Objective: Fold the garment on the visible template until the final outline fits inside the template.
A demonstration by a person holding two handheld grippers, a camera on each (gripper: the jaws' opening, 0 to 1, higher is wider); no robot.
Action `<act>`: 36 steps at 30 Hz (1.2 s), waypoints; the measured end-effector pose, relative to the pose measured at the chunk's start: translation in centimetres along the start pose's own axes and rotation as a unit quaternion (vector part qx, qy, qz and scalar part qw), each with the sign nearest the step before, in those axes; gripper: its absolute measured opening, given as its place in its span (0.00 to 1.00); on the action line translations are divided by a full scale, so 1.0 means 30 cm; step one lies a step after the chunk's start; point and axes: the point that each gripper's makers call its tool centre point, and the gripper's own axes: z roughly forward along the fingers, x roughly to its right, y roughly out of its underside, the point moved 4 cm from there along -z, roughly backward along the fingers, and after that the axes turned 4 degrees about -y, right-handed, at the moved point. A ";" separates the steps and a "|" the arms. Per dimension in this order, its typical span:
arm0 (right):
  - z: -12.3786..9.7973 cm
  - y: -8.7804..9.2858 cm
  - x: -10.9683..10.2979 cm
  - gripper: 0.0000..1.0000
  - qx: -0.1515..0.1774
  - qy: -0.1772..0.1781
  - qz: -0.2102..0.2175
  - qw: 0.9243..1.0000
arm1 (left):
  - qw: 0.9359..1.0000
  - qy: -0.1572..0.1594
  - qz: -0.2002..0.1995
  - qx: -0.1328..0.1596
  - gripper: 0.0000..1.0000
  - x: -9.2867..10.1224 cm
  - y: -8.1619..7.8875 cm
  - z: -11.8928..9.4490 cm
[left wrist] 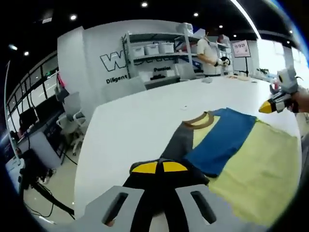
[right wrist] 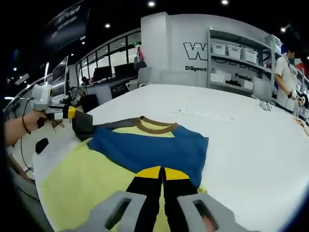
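A yellow garment (left wrist: 260, 169) with a brown collar (left wrist: 200, 121) lies flat on the white table (left wrist: 145, 121). A blue sleeve (left wrist: 222, 142) is laid across its chest, and a grey sleeve (left wrist: 176, 140) runs toward me. My left gripper (left wrist: 159, 167) is shut on the grey sleeve's near end; in the right gripper view this left gripper (right wrist: 71, 113) holds the grey sleeve (right wrist: 83, 124) at the table's left edge. My right gripper (right wrist: 161, 172) is shut at the near edge of the blue sleeve (right wrist: 149, 147). In the left gripper view the right gripper (left wrist: 265, 107) is by the blue corner.
The table (right wrist: 241, 140) stretches far beyond the garment (right wrist: 82, 179). A person (left wrist: 208, 55) stands at its far end by shelves with white bins (left wrist: 154, 48). Office chairs (left wrist: 72, 123) and desks with monitors stand past the table's left edge.
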 end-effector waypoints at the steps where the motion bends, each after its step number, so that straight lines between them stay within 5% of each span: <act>1: 0.004 -0.001 -0.019 0.00 0.000 -0.011 -0.009 1.000 | 1.000 0.002 -0.002 0.003 0.00 0.008 -0.004 -0.015; 9: 0.035 -0.001 -0.166 0.00 0.002 -0.077 -0.055 0.996 | 0.999 0.034 -0.016 0.039 0.00 0.094 -0.055 -0.107; 15: 0.048 -0.011 -0.291 0.01 0.013 -0.142 -0.110 0.984 | 0.997 0.052 0.002 0.055 0.00 0.148 -0.074 -0.160; 23: 0.069 -0.009 -0.488 0.23 0.018 -0.211 -0.173 0.962 | 0.996 0.074 0.004 0.057 0.00 0.195 -0.073 -0.179; 30: 0.092 -0.023 -0.632 0.43 0.037 -0.232 -0.237 0.943 | 0.995 0.084 0.002 0.058 0.00 0.225 -0.093 -0.195; 31: 0.097 -0.034 -0.666 0.44 0.052 -0.248 -0.251 0.934 | 0.995 0.084 0.003 0.058 0.00 0.227 -0.095 -0.195; 36: 0.128 -0.069 -0.727 0.50 0.073 -0.213 -0.286 0.931 | 0.995 0.088 -0.021 0.053 0.00 0.242 -0.118 -0.206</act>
